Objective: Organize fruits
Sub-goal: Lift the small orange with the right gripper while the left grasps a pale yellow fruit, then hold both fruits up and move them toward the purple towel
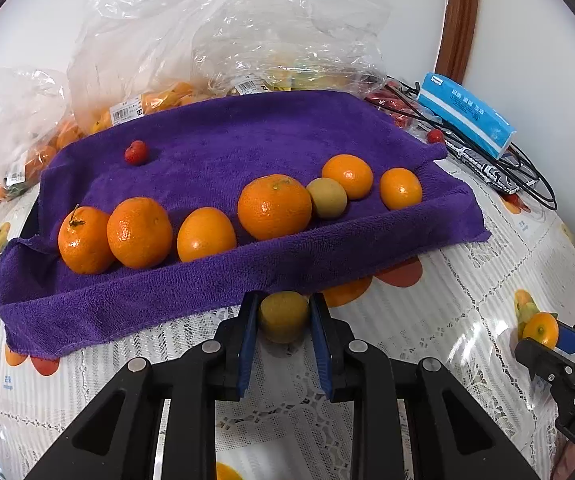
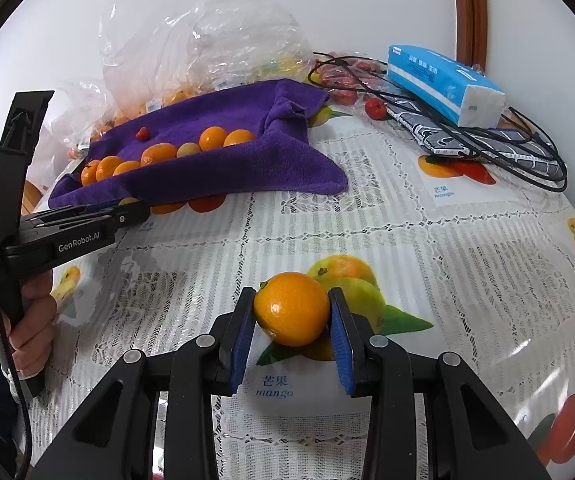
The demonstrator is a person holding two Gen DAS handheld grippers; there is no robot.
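Observation:
My left gripper (image 1: 283, 316) is shut on a small yellow-green fruit (image 1: 283, 318), just in front of the purple towel (image 1: 223, 148). On the towel lies a row of several oranges (image 1: 274, 206), a yellow-green fruit (image 1: 326, 198) and a small red fruit (image 1: 136, 153). My right gripper (image 2: 292, 312) is shut on a small orange (image 2: 291, 309) above the tablecloth. It also shows in the left wrist view (image 1: 543, 330) at the far right. The left gripper shows in the right wrist view (image 2: 129, 204) by the towel's front edge.
Clear plastic bags (image 1: 159, 60) with more oranges stand behind the towel. A blue tissue pack (image 1: 465, 114), black cables (image 1: 503, 168) and red fruits (image 1: 435, 136) lie at the back right. The fruit-print lace tablecloth (image 2: 407, 240) covers the table.

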